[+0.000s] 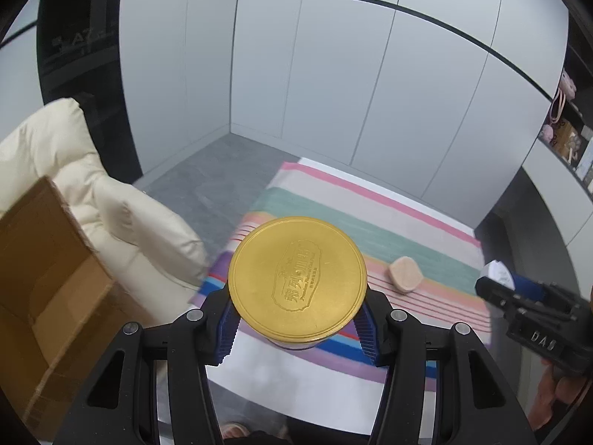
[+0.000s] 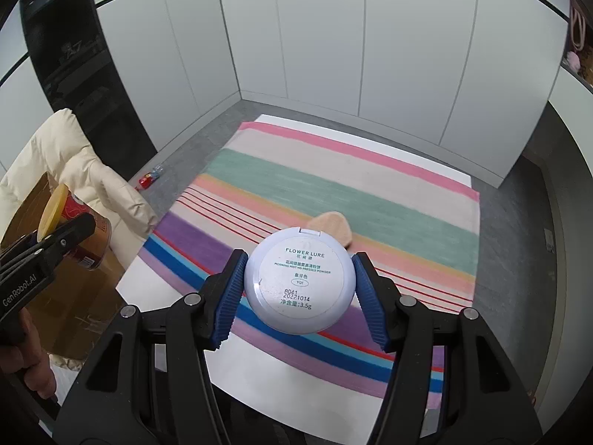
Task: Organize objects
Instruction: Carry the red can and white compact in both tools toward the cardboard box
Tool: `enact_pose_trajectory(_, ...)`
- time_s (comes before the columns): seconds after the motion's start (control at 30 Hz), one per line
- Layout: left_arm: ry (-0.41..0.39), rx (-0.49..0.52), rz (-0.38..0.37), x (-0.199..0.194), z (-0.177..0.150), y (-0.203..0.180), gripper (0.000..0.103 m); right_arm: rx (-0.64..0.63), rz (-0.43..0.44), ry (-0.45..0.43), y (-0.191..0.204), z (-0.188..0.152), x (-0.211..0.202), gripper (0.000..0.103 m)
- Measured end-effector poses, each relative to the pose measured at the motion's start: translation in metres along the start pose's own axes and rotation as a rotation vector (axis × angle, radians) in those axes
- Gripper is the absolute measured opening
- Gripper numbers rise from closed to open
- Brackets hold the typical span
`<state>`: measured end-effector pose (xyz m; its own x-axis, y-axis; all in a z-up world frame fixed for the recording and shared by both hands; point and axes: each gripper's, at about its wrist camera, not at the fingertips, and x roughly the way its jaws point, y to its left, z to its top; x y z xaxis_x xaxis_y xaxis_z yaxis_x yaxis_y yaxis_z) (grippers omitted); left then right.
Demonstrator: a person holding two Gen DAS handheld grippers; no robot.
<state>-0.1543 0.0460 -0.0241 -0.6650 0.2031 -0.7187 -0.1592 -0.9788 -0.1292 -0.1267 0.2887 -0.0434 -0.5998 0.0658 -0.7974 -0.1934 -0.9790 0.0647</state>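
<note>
- My left hand-held gripper (image 1: 296,319) clamps the gold-lidded can (image 1: 297,277) above the striped cloth's (image 1: 333,218) near edge.
- My right hand-held gripper (image 2: 298,293) grips the powder compact (image 2: 299,280); the beige puff (image 2: 333,227) lies mid-cloth.

— What's the right gripper (image 2: 298,289) got?
— A round powder compact (image 2: 298,282), pinched between its blue pads, above the striped cloth's (image 2: 281,174) near edge.
— And behind it?
— A beige puff (image 2: 333,224) on the cloth. At left, the left gripper (image 2: 55,237) grips a gold-lidded can (image 2: 79,228) over a cardboard box (image 2: 74,296).
</note>
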Motion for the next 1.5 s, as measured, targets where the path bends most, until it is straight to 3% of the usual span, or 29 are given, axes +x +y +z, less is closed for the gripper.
enact_pose_trajectory(0.8,-0.043,-0.122,0.109,-0.031,-0.004,0.101,0.055,-0.141,0.072,-0.026,0.110,0.018,0.005,0.060)
enact_pose_trajectory(1.5,-0.047,-0.209,0.193,-0.058,-0.025,0.175,0.055,-0.288,0.195,-0.054,0.220,0.019,0.002,0.060)
